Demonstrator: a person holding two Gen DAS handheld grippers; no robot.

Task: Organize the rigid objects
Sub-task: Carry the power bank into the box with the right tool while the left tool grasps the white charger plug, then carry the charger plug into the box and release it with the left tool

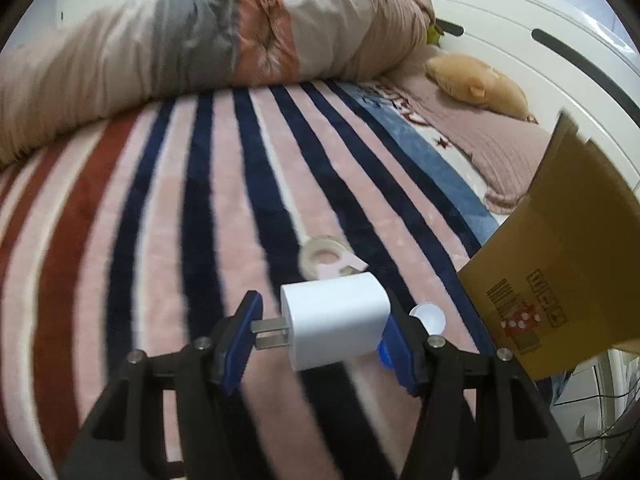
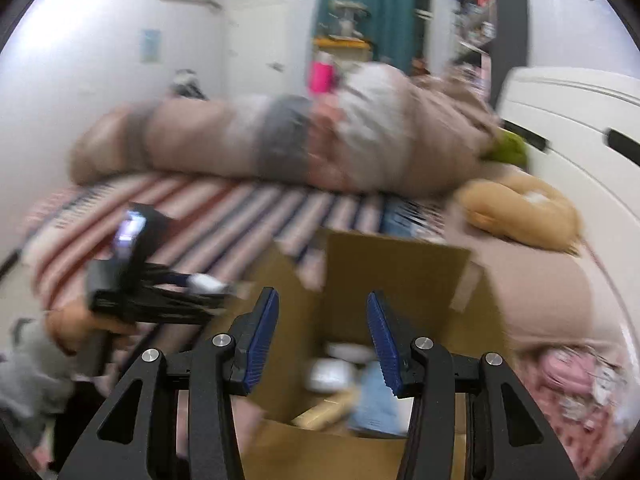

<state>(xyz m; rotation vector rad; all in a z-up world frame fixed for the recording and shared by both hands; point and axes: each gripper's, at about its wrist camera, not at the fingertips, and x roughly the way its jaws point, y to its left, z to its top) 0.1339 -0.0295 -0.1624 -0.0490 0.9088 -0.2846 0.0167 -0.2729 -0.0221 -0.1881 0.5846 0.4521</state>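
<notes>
Holding a white charger plug (image 1: 335,321) in my left gripper (image 1: 324,342) above the striped blanket (image 1: 160,220); my right gripper (image 2: 323,338) hangs empty over the cardboard box (image 2: 400,272).

My left blue pads (image 1: 240,344) clamp the plug lengthwise, one on its metal prongs, the other on its flat back; a tape roll (image 1: 325,258) and a small white cap (image 1: 428,315) lie on the blanket toward its right edge, the cap just beside the box (image 1: 560,248); my right fingers (image 2: 260,340) stand wide apart, gripping nothing; below them the open box holds several blurred items I cannot tell apart; the left gripper (image 2: 200,284) shows at the box's left side.
</notes>
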